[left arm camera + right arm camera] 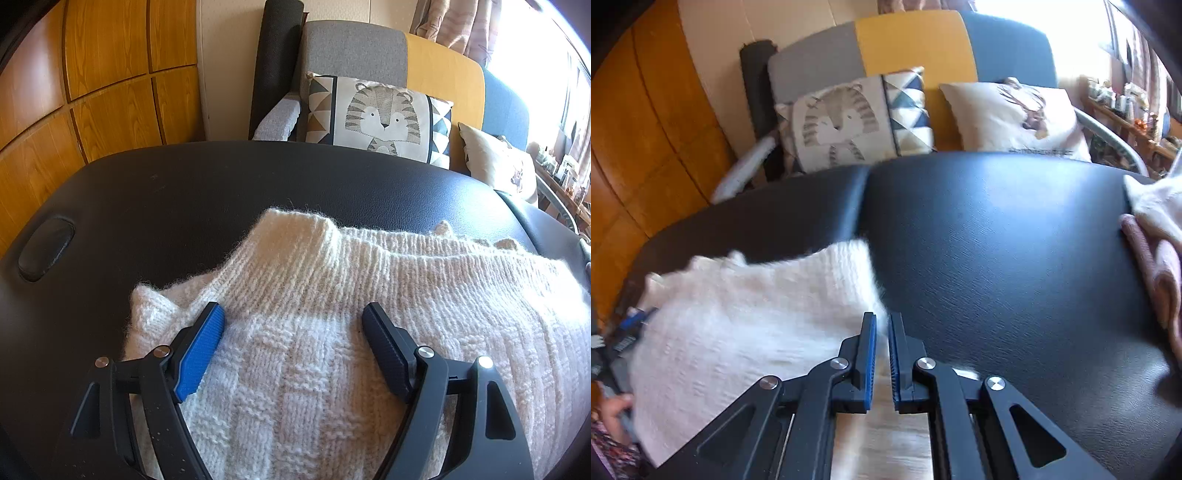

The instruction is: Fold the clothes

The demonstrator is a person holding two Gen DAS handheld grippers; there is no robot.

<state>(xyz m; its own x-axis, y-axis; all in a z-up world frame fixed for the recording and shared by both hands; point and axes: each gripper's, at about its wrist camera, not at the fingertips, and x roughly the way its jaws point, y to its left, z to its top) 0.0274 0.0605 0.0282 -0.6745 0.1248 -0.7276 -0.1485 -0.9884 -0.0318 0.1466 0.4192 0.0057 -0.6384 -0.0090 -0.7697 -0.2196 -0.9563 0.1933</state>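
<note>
Pinched nearly shut, the right gripper (pixel 882 321) has its blue-padded jaws clamped on the right-hand edge of the cream-white chunky knitted sweater (pixel 746 325), a fuzzy strip of wool showing between the pads. Its picture is slightly smeared, so I judge it to be in motion with the cloth. The left gripper (pixel 293 317) hangs over the same sweater with its jaws spread wide, one pad blue and one black, each tip close above the knit just below the ribbed collar band; whether they actually touch the wool I cannot tell, but they grip nothing.

That sweater lies flat on the black leather-look padded table (pixel 155 199), towards its near side, the far half of the table bare. At the table's right end, well apart from the sweater, a dusty-pink knitted garment (pixel 1156 280) lies with something white on top. Beyond the table stands a grey, yellow and blue sofa with a tiger-print cushion (pixel 384 114).

The step in hand looks like a side fold: carrying the pinched right edge across the body towards the collar side. To do it well, I would keep the pinch firm and lift only enough that the loose knit clears itself without dragging the whole garment along the slick table. The spread left gripper is well placed to press down near the collar as an anchor. Laying the edge parallel to the far side would keep the fold square.
</note>
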